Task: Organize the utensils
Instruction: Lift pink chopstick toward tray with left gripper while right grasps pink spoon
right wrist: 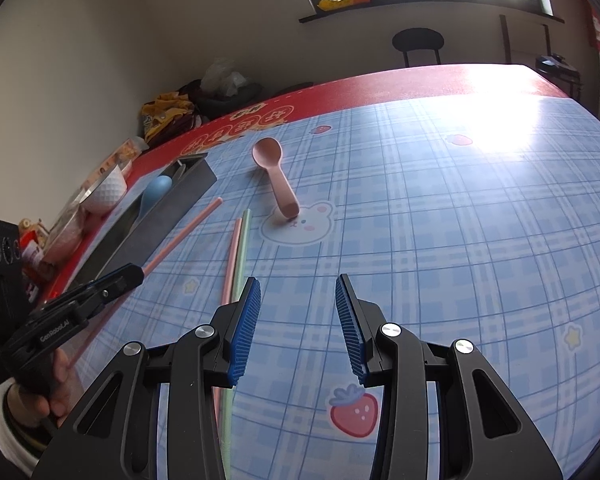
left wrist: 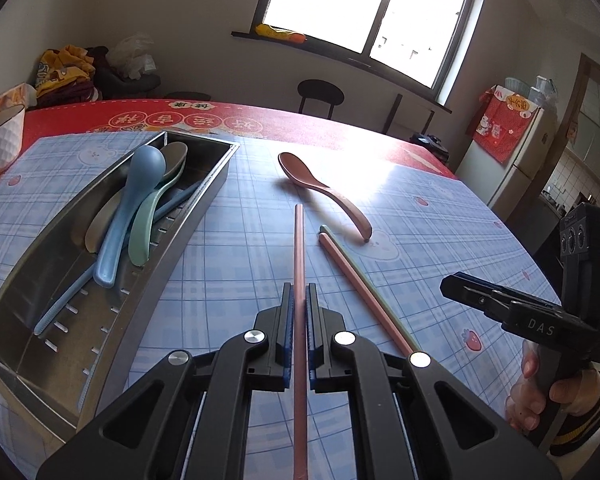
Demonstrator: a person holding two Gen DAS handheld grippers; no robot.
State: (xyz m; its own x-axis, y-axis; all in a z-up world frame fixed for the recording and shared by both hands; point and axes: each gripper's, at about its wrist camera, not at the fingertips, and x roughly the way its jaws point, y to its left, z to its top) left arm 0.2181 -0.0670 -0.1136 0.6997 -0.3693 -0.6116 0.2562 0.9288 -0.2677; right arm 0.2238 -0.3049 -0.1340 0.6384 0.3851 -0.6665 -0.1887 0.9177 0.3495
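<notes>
My left gripper (left wrist: 300,294) is shut on a pink chopstick (left wrist: 299,240), which points away over the blue plaid mat and is lifted off it. A second pink chopstick (left wrist: 356,284) and a green chopstick (right wrist: 244,248) lie side by side just to its right. Beyond them a pink spoon (left wrist: 320,188) rests on the mat. A long metal tray (left wrist: 204,196) at the left holds blue (left wrist: 132,200), green and beige spoons plus blue chopsticks. My right gripper (right wrist: 299,280) hovers open and empty over the mat, its left finger above the lying pair.
A white bowl (left wrist: 0,140) stands at the table's far left beside snack packets (right wrist: 60,236). A red cloth (left wrist: 340,120) borders the mat. A black stool (left wrist: 320,96) stands behind the table, and a fridge (left wrist: 520,152) stands at the right.
</notes>
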